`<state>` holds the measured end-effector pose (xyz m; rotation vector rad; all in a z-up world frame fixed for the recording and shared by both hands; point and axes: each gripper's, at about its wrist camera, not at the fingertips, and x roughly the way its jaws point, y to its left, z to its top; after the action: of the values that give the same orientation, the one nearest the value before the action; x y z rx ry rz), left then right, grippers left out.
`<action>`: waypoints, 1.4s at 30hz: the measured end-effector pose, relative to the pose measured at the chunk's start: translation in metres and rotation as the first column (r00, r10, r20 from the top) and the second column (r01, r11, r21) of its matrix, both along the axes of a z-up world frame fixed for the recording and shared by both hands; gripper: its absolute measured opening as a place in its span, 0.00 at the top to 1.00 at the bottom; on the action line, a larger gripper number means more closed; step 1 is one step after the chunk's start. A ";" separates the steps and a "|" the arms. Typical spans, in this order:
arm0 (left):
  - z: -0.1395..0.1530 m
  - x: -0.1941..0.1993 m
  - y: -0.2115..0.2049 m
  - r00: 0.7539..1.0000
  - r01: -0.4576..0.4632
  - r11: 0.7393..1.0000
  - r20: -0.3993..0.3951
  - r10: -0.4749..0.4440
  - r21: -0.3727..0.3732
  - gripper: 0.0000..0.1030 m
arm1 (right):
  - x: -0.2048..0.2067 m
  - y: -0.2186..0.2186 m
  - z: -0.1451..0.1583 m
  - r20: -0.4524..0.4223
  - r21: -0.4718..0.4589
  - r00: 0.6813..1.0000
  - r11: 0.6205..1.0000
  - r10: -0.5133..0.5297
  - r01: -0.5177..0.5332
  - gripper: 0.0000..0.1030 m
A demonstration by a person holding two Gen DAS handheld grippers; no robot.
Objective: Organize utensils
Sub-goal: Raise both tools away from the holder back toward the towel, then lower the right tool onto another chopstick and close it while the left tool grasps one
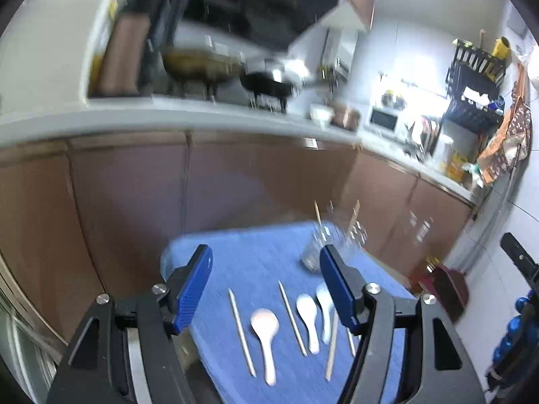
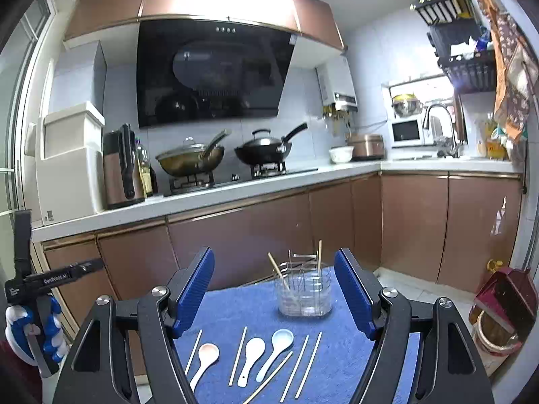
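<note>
Three white ceramic spoons (image 2: 249,355) and several wooden chopsticks (image 2: 237,355) lie in a row on a blue cloth (image 2: 235,309). A clear utensil holder (image 2: 303,293) stands at the cloth's far side with two chopsticks (image 2: 279,271) upright in it. My right gripper (image 2: 273,291) is open and empty, hovering above the row. My left gripper (image 1: 266,286) is open and empty above the same spoons (image 1: 264,328), chopsticks (image 1: 241,330) and cloth (image 1: 256,256); its view is motion-blurred. The holder (image 1: 323,245) shows by its right finger.
Brown kitchen cabinets (image 2: 256,232) and a white counter (image 2: 202,198) with two woks stand behind the cloth. A red dustpan and bin (image 2: 502,306) sit on the floor at the right. The hand with the left gripper's handle (image 2: 37,303) shows at the left.
</note>
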<state>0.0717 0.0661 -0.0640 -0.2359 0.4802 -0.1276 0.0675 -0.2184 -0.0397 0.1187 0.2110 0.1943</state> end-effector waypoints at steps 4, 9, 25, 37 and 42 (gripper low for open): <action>-0.031 0.051 -0.006 0.979 0.084 0.992 -0.179 -0.099 -0.092 0.38 | 0.028 0.000 -0.014 -0.087 0.000 0.996 1.000 0.006 -0.006 0.29; -0.072 0.120 -0.026 0.916 0.135 0.979 -0.358 -0.181 -0.150 0.42 | 0.090 -0.007 -0.054 -0.282 0.011 0.959 1.000 0.000 0.003 0.35; -0.213 0.296 -0.087 0.634 0.128 0.976 -0.742 -0.217 -0.176 0.70 | 0.287 -0.018 -0.239 -0.812 0.021 0.583 1.000 0.015 0.003 0.73; -0.244 0.328 -0.112 0.583 0.152 0.985 -0.796 -0.161 -0.087 0.87 | 0.318 -0.017 -0.280 -0.867 -0.054 0.496 0.998 -0.041 -0.013 0.80; -0.247 0.327 -0.123 0.595 0.142 0.989 -0.796 -0.113 -0.034 0.94 | 0.318 -0.007 -0.281 -0.864 -0.115 0.495 0.993 -0.088 -0.024 0.89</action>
<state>0.3989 -0.0571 -0.3109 -0.2167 1.4164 -0.1510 0.3860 -0.2256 -0.3202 0.0994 1.2653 0.0635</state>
